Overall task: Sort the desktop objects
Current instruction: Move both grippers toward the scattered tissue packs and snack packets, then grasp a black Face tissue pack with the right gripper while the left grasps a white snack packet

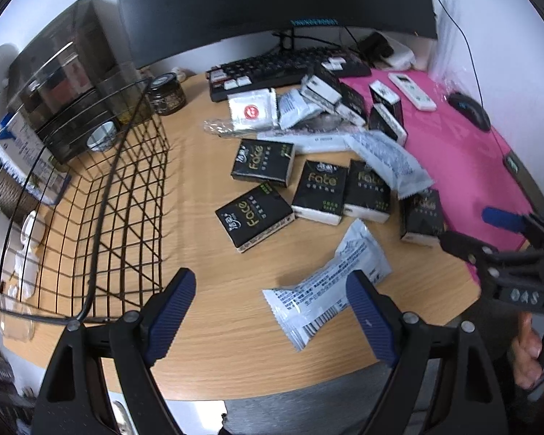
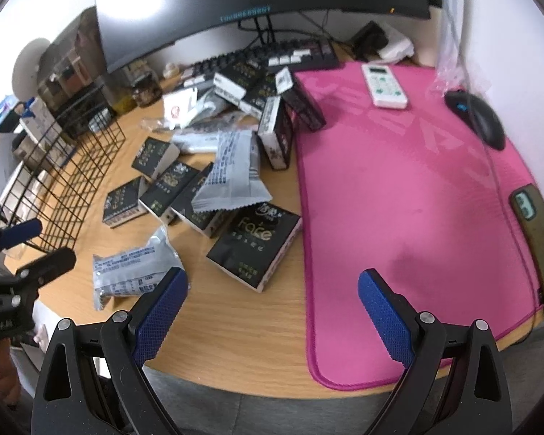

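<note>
While both my tools hang wide apart and empty over the counter [image 1: 235,362], the nearest white wet-wipe packet [image 1: 326,290] lies flat just ahead of my left tool [image 1: 268,311]. It looks light, soft and slippery, so I would pinch its middle. My right tool [image 2: 272,311] faces a black tissue pack [image 2: 255,244]. Nothing shows inside the wire basket [image 1: 101,217].

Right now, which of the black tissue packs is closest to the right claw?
The black Face tissue pack lying at the pink mat's edge, just ahead of the right claw; the other black packs lie farther back toward the wire basket and keyboard.
</note>
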The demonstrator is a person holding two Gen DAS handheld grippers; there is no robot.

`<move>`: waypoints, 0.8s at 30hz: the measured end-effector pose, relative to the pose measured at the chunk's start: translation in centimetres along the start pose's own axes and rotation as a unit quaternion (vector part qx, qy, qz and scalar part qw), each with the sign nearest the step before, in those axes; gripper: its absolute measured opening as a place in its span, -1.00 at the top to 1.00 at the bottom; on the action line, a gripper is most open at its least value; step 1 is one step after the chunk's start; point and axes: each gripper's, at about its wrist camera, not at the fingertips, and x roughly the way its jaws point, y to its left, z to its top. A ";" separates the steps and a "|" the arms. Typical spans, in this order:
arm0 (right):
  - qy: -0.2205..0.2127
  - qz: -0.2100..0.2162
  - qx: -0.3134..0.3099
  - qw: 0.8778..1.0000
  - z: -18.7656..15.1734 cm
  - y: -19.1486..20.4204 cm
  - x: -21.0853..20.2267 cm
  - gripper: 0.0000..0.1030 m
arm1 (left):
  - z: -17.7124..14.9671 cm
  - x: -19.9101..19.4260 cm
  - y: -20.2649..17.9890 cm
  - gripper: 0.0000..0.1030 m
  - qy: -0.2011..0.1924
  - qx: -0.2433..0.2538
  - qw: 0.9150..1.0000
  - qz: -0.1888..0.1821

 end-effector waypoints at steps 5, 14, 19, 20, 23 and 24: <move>0.017 -0.010 -0.003 1.000 1.2 0.9 2.9 -0.87 | -0.2 0.9 0.1 -0.66 0.008 0.022 1.000 -0.019; 0.017 -0.067 -0.038 0.997 1.9 2.4 4.7 -0.33 | -0.4 1.9 -0.4 -0.67 0.020 0.048 0.998 -0.024; 0.017 -0.085 -0.054 0.995 1.5 1.9 4.1 0.07 | -0.7 2.5 -2.0 -0.66 0.029 0.077 0.996 -0.035; 0.020 -0.079 -0.052 0.995 1.5 1.6 3.9 0.08 | -0.8 2.6 -2.5 -0.66 0.030 0.085 0.995 -0.035; 0.019 -0.075 -0.048 0.996 1.4 0.5 3.2 0.08 | -0.8 3.0 -3.7 -0.66 0.028 0.109 0.993 -0.038; 0.018 -0.076 -0.046 0.996 1.4 0.2 3.0 0.08 | -0.8 3.2 -4.1 -0.66 0.029 0.116 0.992 -0.036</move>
